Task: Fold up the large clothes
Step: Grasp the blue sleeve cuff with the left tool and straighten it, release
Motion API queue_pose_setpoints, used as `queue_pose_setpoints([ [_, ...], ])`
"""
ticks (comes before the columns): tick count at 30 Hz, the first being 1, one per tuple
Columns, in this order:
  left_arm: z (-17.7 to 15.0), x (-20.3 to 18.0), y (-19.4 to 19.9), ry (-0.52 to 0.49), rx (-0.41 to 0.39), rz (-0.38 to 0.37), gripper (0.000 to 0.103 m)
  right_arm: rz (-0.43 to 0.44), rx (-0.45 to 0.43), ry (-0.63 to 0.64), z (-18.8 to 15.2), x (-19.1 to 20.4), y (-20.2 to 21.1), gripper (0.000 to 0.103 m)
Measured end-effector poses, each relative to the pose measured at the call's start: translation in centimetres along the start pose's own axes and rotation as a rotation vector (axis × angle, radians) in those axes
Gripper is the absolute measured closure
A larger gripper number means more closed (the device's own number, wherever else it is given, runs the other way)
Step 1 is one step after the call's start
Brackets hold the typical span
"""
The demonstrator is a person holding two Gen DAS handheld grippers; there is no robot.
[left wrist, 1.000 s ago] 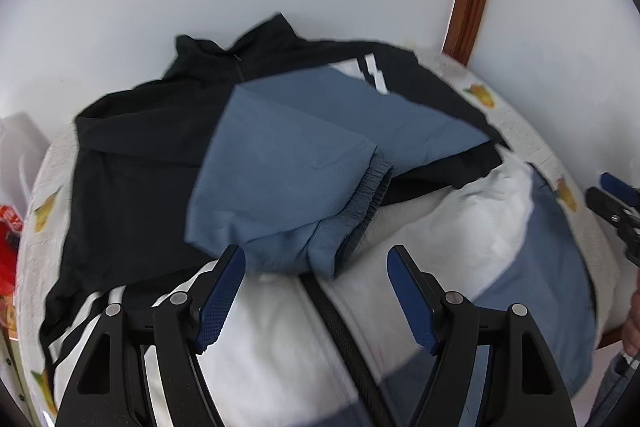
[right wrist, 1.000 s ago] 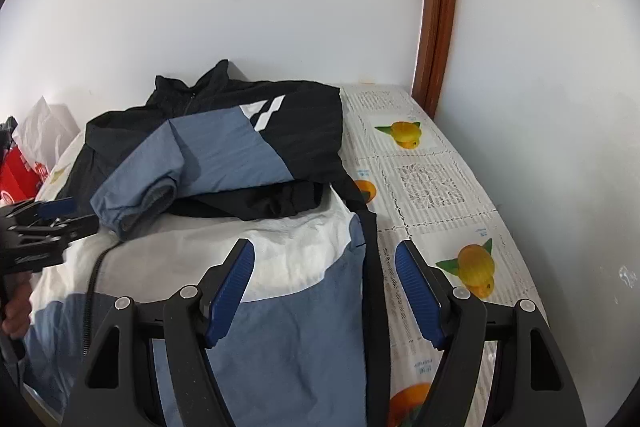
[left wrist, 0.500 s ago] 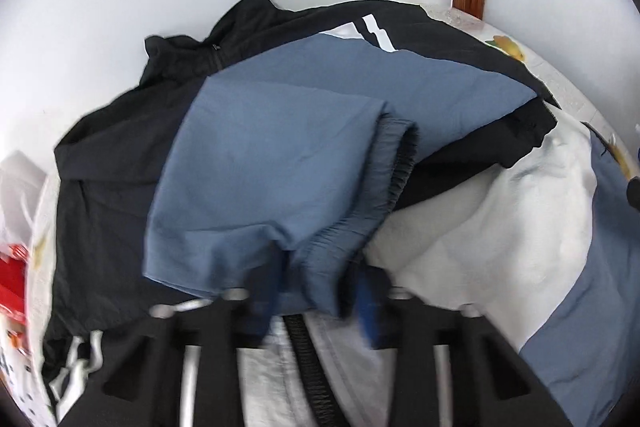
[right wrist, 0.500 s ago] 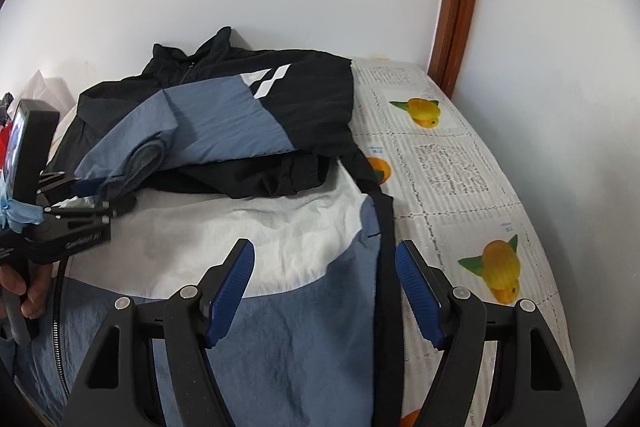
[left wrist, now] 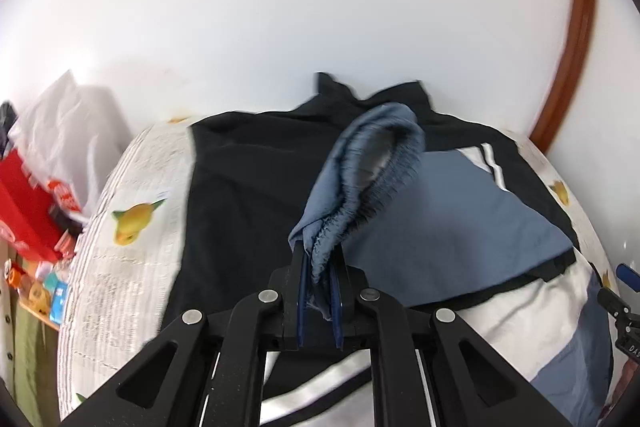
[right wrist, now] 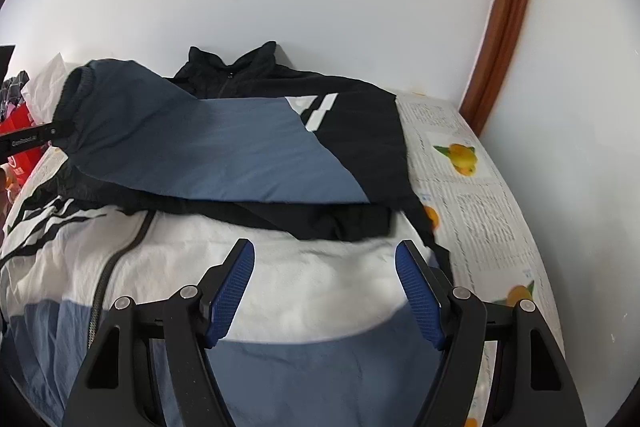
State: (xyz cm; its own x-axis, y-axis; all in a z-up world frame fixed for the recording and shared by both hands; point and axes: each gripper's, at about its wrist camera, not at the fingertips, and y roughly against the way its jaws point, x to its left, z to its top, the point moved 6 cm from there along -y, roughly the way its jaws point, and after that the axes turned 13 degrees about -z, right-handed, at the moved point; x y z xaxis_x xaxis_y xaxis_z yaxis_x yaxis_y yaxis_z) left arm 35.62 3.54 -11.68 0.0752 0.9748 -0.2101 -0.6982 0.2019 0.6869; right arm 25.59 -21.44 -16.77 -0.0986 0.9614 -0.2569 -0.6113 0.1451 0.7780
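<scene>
The jacket (right wrist: 224,259) is spread on the fruit-print tablecloth (right wrist: 488,211), collar at the far wall, one blue sleeve (right wrist: 224,147) laid across the chest. The sleeve's elastic cuff (left wrist: 360,187) is pinched tight in the left gripper (left wrist: 318,291) and held up off the black cloth. The right gripper (right wrist: 326,291) hangs with jaws wide apart above the white panel, nothing taken. The cuff is best carried low and flat, the fold line kept straight, and the sleeve released only once no slack is bunched underneath.
</scene>
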Motion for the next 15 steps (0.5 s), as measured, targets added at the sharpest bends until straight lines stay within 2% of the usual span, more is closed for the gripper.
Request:
queue_pose_setpoints([
  [4,-0.5,3.1,-0.3,0.069,0.009,-0.003,0.093,0.009,-0.014,-0.029,1.4,0.4,-0.6,0.031],
  [8,-1.3,6.3,-1.9,0.185,0.068,-0.008,0.093,-0.022,-0.025,-0.050,2.4,-0.2,-2.2,0.031],
  [10,-1.9,7.4,-2.4,0.220,0.090,0.001,0.087,-0.039,-0.010,-0.065,2.6,-0.6,-3.3,0.031],
  [15,-2.7,8.7,-2.7,0.238,0.106,0.032,0.085,-0.065,0.015,-0.121,2.4,-1.8,-6.1,0.030],
])
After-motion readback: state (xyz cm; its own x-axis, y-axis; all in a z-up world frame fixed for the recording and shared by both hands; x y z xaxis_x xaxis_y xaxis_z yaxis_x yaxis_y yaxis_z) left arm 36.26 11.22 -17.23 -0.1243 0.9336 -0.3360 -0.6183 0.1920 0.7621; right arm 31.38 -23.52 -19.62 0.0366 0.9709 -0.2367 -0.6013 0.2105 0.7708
